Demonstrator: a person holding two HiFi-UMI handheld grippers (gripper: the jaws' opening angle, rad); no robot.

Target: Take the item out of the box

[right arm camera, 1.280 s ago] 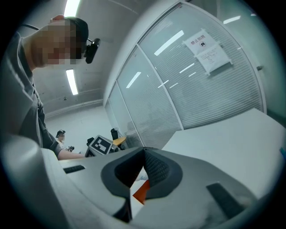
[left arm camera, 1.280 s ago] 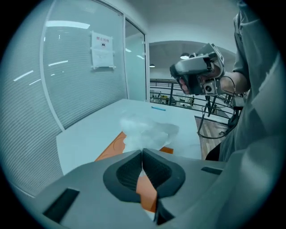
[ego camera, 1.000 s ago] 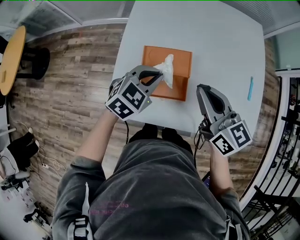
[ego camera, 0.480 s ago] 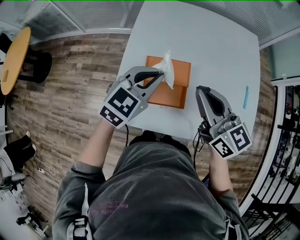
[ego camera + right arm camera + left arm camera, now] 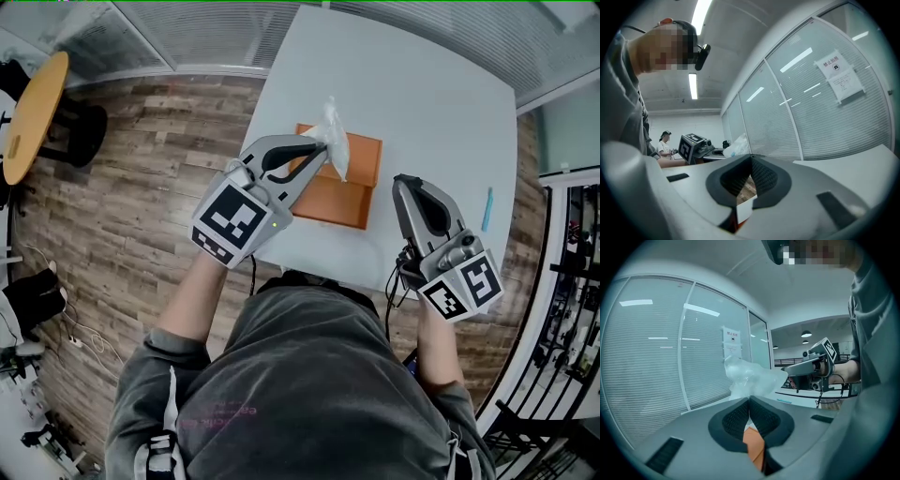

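Head view: beneath the fingers lay the tabletop point(image 5: 422, 94) and, on it, the orange box point(image 5: 361, 159). The white crumpled item point(image 5: 336, 131) was pinched in the closed fingers of the left gripper point(image 5: 323, 148) and held above the box. Removal was judged nearly done, with only the setting-down left. The right gripper point(image 5: 404, 181) was closed and empty, beside the box.
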